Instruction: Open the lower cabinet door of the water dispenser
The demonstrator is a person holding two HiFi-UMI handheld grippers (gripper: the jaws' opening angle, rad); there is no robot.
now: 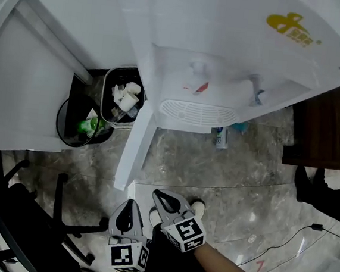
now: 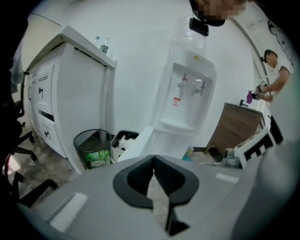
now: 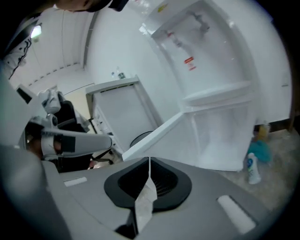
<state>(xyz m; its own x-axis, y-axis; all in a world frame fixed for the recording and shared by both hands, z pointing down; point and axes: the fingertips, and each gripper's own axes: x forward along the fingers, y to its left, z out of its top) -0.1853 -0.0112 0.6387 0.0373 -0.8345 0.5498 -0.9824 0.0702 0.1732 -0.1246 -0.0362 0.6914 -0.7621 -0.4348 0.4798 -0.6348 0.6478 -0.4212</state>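
The white water dispenser (image 1: 226,48) stands against the wall. Its lower cabinet door (image 1: 136,150) is swung out to the left, edge-on in the head view, and the white compartment (image 3: 225,136) behind it is exposed. Both grippers hang over the marble floor in front of the door, apart from it. My left gripper (image 1: 130,203) is shut, fingertips meeting, with nothing between them (image 2: 153,157). My right gripper (image 1: 156,192) is beside it, also shut and empty (image 3: 149,159). From the gripper views the door (image 2: 138,143) angles out towards me (image 3: 154,136).
A round black mesh bin (image 1: 79,120) and a rectangular bin (image 1: 121,101) full of rubbish stand left of the dispenser, beside a white cabinet (image 1: 20,76). A small bottle (image 1: 220,137) lies at the dispenser's base. Brown cabinet (image 1: 326,129) at right; office chair (image 1: 18,219) lower left; cable (image 1: 292,237) on the floor.
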